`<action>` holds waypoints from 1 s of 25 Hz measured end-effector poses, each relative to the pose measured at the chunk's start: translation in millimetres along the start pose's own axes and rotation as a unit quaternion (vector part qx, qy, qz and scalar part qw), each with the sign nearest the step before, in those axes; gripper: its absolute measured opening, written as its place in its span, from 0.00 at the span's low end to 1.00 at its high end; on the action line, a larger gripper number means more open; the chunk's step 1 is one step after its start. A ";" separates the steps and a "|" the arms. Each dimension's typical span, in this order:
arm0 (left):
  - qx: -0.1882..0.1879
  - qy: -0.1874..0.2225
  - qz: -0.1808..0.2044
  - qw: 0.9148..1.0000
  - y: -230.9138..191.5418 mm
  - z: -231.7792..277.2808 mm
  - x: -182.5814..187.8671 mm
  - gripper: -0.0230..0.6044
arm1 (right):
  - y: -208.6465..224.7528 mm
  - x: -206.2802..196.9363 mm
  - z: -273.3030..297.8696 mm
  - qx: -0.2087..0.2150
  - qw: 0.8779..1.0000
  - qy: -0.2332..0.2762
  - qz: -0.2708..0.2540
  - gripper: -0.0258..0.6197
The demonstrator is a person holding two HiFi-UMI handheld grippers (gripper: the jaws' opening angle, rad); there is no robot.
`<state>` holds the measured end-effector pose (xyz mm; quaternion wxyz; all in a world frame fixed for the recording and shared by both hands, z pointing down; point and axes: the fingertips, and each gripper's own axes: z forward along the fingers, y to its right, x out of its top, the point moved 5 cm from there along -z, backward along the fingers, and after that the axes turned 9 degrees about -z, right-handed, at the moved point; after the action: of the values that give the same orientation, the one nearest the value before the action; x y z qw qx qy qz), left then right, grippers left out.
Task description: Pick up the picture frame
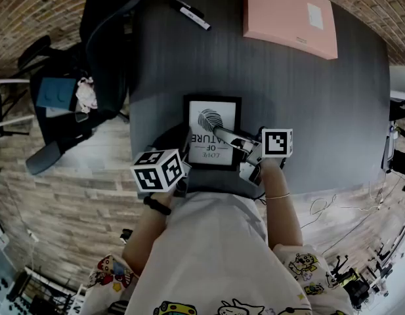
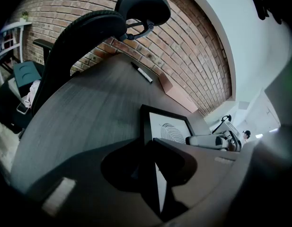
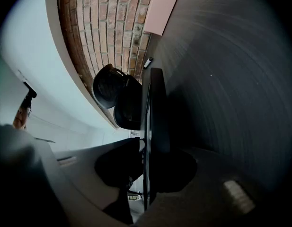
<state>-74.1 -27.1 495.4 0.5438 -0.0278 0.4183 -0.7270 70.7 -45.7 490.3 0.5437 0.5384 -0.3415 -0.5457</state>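
Note:
A black picture frame (image 1: 212, 120) with a white print of a fingerprint lies at the near edge of the dark round table (image 1: 314, 110). My left gripper (image 1: 187, 151) is shut on its near left corner; in the left gripper view the frame (image 2: 167, 126) runs edge-on between the jaws of that gripper (image 2: 153, 174). My right gripper (image 1: 222, 136) reaches in from the right, one finger lying over the print. In the right gripper view the frame's edge (image 3: 153, 103) stands upright between the jaws of this gripper (image 3: 146, 174), which close on it.
A pink flat box (image 1: 291, 18) lies at the table's far right, and two markers (image 1: 192, 13) at the far middle. A black office chair (image 1: 104, 38) stands at the table's left. Wooden floor surrounds the table.

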 end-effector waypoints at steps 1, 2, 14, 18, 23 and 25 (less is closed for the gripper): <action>0.000 0.000 -0.001 1.000 -0.1 0.1 0.1 0.17 | -0.4 -0.2 0.6 0.000 1.000 0.001 0.003 0.17; 0.000 0.000 -0.002 1.000 -0.1 0.1 0.1 0.17 | 0.6 -0.5 0.2 -0.004 1.000 0.000 0.003 0.17; -0.003 0.001 -0.003 1.000 0.5 -0.1 0.0 0.18 | 10.1 -2.1 -4.2 -0.047 0.999 -0.004 -0.014 0.07; -0.006 0.004 -0.005 1.000 -0.4 -0.5 0.0 0.18 | 4.7 -1.2 -1.6 -0.031 0.999 0.001 -0.017 0.07; -0.007 0.010 -0.009 1.000 -2.7 -1.5 2.1 0.18 | -0.5 0.2 1.5 -0.022 1.000 0.005 -0.017 0.06; -0.008 0.014 -0.007 1.000 -2.3 -3.3 3.7 0.18 | -0.9 0.2 1.0 -0.024 0.999 0.004 -0.022 0.06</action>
<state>-79.0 -28.0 493.3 0.5322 -0.0249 0.4315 -0.7280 69.6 -46.0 489.6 0.5460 0.5349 -0.3143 -0.5630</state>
